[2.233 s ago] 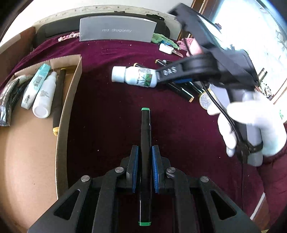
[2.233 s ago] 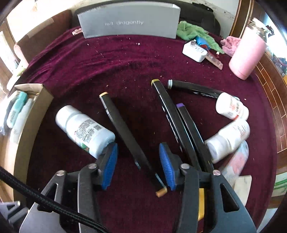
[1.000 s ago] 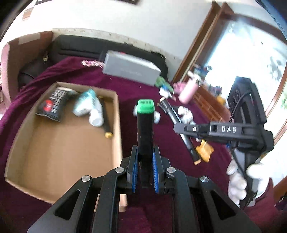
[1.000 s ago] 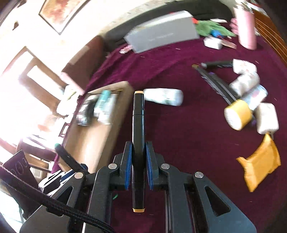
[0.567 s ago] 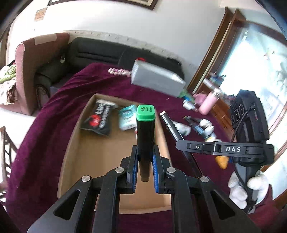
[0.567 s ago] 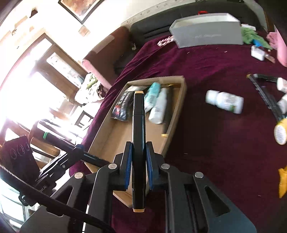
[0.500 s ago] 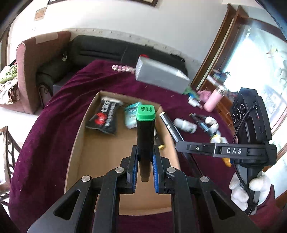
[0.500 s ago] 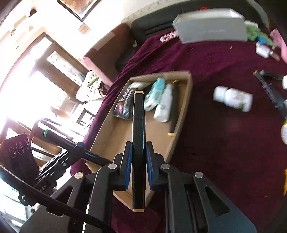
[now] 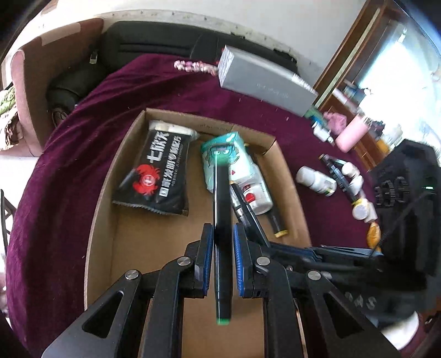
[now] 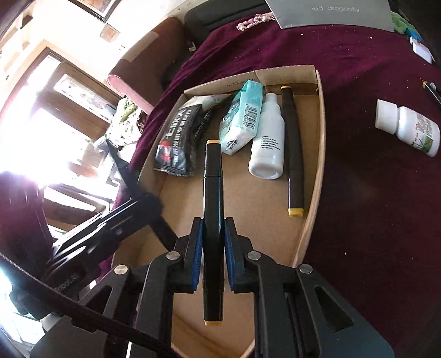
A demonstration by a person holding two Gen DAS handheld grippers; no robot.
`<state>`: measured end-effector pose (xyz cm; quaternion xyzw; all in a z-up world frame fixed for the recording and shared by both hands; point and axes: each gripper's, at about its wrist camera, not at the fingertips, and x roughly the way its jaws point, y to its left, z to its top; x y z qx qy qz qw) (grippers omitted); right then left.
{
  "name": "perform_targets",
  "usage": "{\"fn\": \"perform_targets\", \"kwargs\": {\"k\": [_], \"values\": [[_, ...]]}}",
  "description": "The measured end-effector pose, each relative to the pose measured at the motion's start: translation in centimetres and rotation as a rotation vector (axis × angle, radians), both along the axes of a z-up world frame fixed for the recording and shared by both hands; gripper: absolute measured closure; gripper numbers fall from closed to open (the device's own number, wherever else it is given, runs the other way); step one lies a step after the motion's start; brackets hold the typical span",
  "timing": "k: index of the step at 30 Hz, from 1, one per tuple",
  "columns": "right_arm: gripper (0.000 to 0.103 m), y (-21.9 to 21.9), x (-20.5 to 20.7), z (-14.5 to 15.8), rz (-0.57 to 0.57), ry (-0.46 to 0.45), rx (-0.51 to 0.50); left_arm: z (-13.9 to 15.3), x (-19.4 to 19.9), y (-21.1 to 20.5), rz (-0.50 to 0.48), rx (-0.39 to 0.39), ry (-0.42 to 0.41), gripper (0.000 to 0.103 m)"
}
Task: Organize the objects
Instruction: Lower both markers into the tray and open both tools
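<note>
Maroon velvet tablecloth, shallow cardboard box: left gripper clamping green-capped black marker, right gripper clamping yellow-capped black marker.

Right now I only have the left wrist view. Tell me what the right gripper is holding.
Observer: The right gripper is shut on a black marker with yellow-tan end caps, held over the cardboard box.
Operator: Say what lies under it before I drop my green-capped marker.
Observer: Bare box floor. The white bottle and the yellow-capped marker in the box lie to its right, along the wall.
Operator: Read the grey box's lettering.
Observer: The grey box reads "red dragonfly".
</note>
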<state>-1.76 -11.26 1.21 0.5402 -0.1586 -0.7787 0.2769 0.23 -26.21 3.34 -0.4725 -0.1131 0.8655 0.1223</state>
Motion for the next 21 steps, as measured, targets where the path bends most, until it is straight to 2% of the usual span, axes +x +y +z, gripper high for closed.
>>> {"fn": "perform_targets", "kwargs": {"k": [3,8,12,16,18,21], "values": [[0.090,-0.4,-0.3,-0.5,-0.004,-0.008,0.012,-1.2,-0.8,0.5,-0.003,-0.024,-0.029,0.092],[0.090,-0.5,-0.6,-0.5,-0.007,0.005,0.030,-1.9,-0.9,0.1,0.013,-0.011,-0.047,0.092],[0.090,-0.9,-0.8,-0.6,-0.002,0.021,0.052,-1.3,-0.4,-0.7,0.034,0.038,-0.038,0.090],[0.087,-1.0,-0.9,-0.4,-0.020,0.064,0.091,-0.2,0.4,-1.5,0.062,0.070,-0.019,0.074],[0.080,-0.6,-0.7,-0.3,-0.024,0.083,0.108,0.5,1.1,-1.8,0.074,0.085,-0.005,0.070],[0.078,0.2,-0.3,0.9,-0.037,0.123,0.105,1.2,2.0,-2.2,0.089,0.132,0.000,0.063]]}}
